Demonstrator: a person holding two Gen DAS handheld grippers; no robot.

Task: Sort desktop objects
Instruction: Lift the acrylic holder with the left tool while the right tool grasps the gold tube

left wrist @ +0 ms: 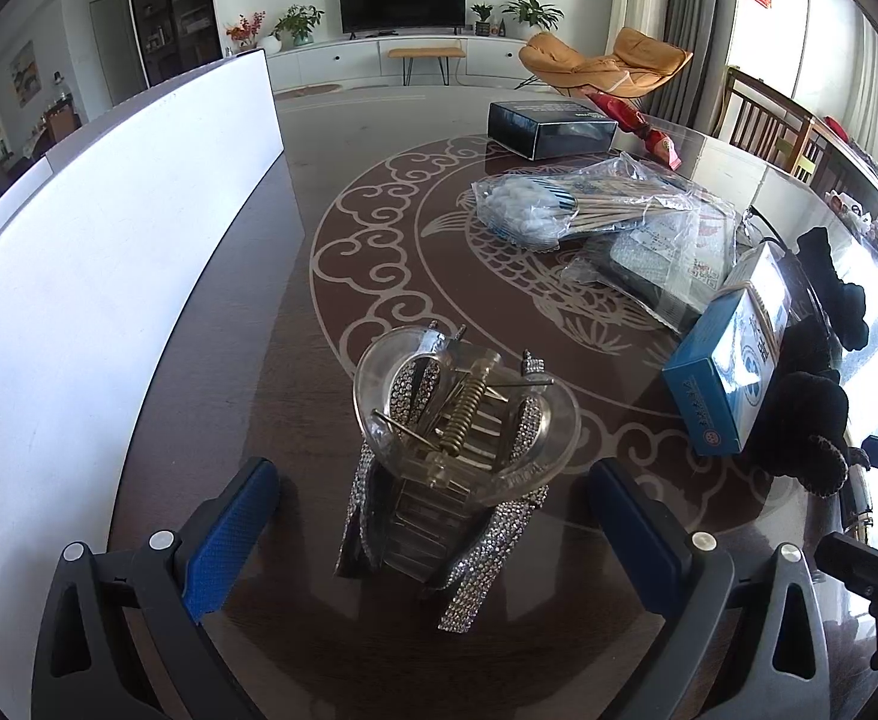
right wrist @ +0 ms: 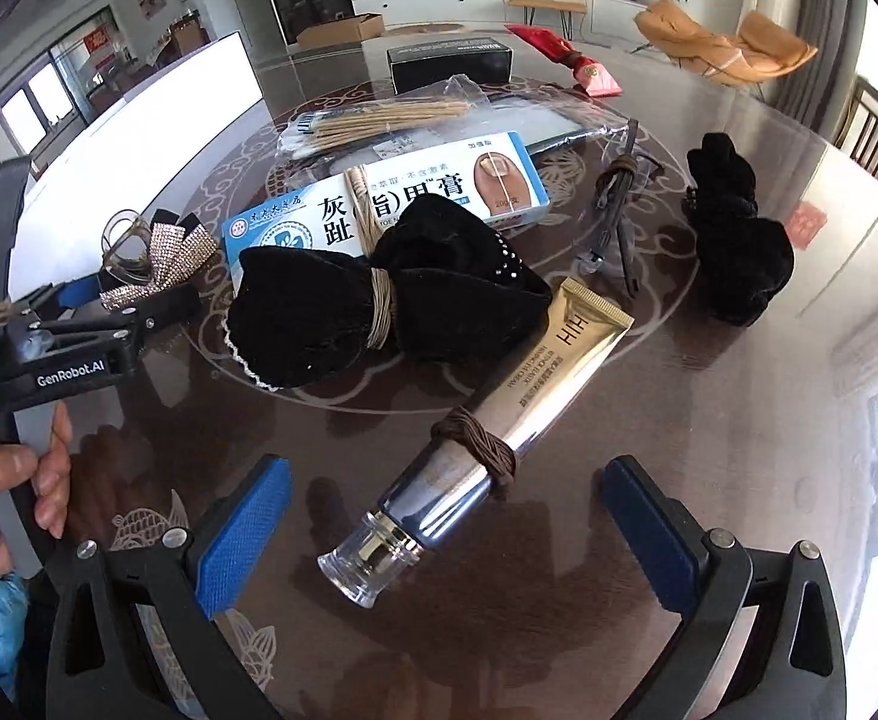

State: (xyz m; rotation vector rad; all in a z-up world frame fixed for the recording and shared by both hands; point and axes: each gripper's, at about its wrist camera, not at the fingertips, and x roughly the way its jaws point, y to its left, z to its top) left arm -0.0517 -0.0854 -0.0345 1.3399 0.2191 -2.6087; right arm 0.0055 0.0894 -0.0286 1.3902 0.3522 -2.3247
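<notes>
A clear hair claw clip with rhinestone ribbons [left wrist: 457, 456] lies on the dark table between the spread fingers of my left gripper [left wrist: 433, 534], which is open and not touching it. The same clip [right wrist: 151, 258] shows at the left in the right wrist view, beside the left gripper's black body. My right gripper [right wrist: 445, 531] is open around the cap end of a gold and silver cream tube [right wrist: 487, 426] with a brown hair tie wound on it. Beyond the tube lie a black velvet bow [right wrist: 379, 294] and a blue-white ointment box [right wrist: 415, 198].
A white board [left wrist: 109, 240] stands along the table's left side. A bag of cotton swabs [left wrist: 565, 204], a black box [left wrist: 550, 129], a red packet [left wrist: 637, 126], a black scrunchie [right wrist: 739, 246] and folded glasses [right wrist: 616, 204] lie farther back. A hand [right wrist: 1, 498] holds the left gripper.
</notes>
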